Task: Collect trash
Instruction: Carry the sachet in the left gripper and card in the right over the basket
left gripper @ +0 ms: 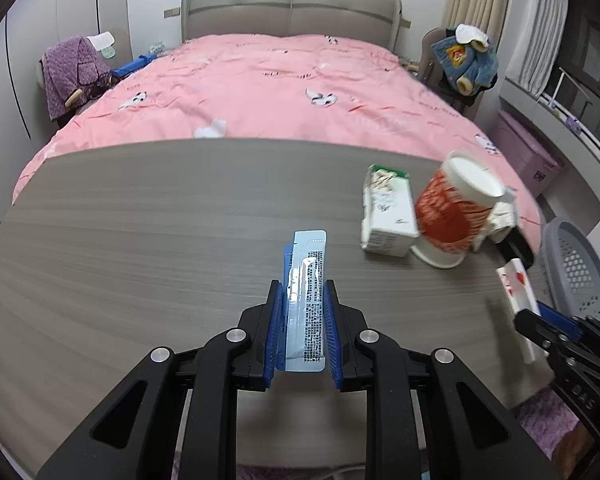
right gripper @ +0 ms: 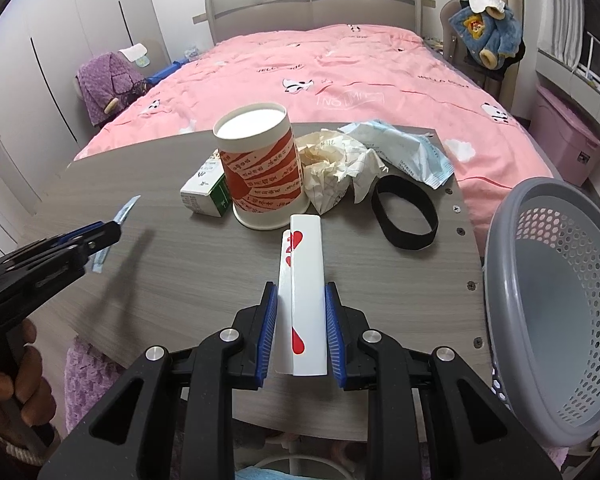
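Note:
My left gripper is shut on a light blue sachet with black print, held above the grey table. My right gripper is shut on a white wrapper with red hearts, held above the table near its right edge. An upturned red and white paper cup stands on the table ahead, with a small green and white box to its left, crumpled paper and a torn blue-white packet to its right, and a black band. A grey perforated basket stands at the right.
A bed with a pink cover lies beyond the table. A chair with a purple garment is at the left, a chair with a blue jacket at the right, and a pink storage box beside it.

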`<state>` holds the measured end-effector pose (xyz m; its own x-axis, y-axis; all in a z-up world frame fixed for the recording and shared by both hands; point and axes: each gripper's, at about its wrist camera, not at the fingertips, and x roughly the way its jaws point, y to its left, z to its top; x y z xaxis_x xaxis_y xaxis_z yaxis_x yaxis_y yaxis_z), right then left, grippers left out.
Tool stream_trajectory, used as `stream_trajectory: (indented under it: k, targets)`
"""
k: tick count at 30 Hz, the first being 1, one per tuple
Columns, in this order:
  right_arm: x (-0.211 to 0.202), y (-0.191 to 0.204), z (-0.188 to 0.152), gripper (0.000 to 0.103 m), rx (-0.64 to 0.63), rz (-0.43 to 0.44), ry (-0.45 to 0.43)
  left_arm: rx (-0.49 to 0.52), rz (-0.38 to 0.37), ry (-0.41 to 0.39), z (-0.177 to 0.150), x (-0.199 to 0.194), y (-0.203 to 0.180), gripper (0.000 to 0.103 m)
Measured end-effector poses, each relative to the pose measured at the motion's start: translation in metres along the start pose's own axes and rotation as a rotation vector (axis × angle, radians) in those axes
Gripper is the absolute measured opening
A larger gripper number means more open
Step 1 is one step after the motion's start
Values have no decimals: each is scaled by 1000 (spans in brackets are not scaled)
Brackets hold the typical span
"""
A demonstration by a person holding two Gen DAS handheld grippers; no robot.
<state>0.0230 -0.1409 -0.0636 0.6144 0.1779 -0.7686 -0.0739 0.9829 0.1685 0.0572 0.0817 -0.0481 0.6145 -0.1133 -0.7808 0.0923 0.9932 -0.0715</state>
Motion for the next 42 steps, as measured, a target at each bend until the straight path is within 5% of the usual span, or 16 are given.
stream_trajectory:
  k: [8, 21, 42]
  targets:
    - [-26, -25, -4, 24, 51, -17, -45, 44, -47, -61, 3, -35, -35, 20]
    - [-85, -121, -14, 24, 206, -141, -128, 220, -194, -85, 18, -52, -155, 20]
    - [-78, -238, -45, 24, 371, -242, -92, 441, -286, 19, 3, -4, -310, 20]
